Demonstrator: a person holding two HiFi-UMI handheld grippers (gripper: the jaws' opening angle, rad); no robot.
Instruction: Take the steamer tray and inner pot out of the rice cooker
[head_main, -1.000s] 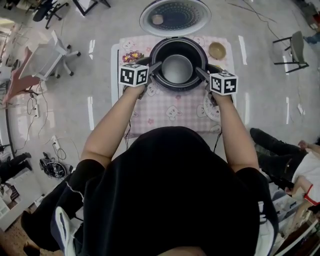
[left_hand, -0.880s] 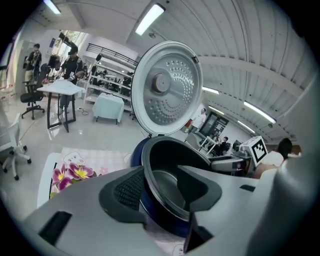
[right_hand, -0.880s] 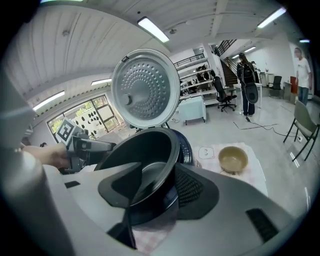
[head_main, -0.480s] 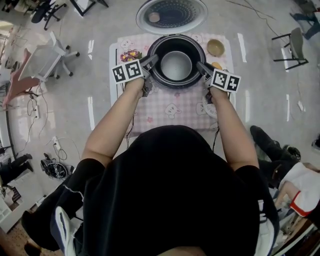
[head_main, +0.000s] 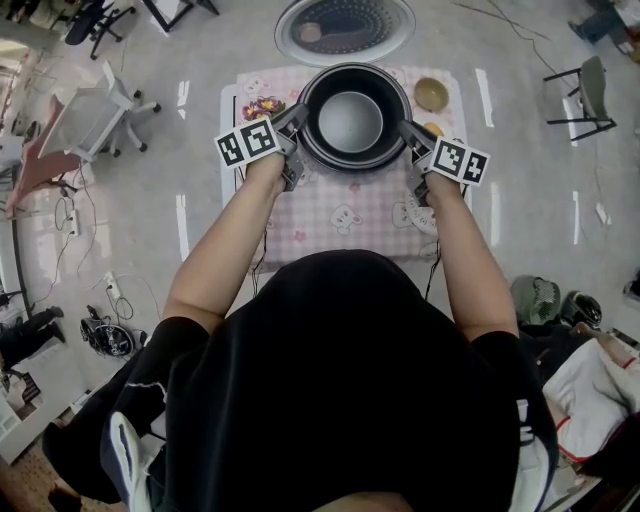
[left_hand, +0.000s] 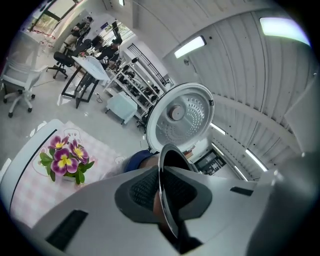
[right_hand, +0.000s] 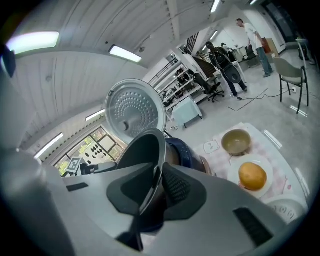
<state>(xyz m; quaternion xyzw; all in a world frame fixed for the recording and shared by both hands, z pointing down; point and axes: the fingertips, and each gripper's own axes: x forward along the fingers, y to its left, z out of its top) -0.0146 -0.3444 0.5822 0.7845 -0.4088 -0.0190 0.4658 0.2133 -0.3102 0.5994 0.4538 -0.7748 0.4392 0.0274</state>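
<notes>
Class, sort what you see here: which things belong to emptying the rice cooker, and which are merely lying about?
In use: inner pot, rice cooker lid, left gripper, right gripper.
Lying about: flowers, bowl, orange, checked cloth.

Pink checked tablecloth (head_main: 340, 215), dark inner pot (head_main: 352, 120)

An open lab-style office: swivel chairs (head_main: 100, 105), loaded equipment racks (left_hand: 134, 89), work desks (left_hand: 91, 67), cables (head_main: 72, 222) trailing on the floor.
</notes>
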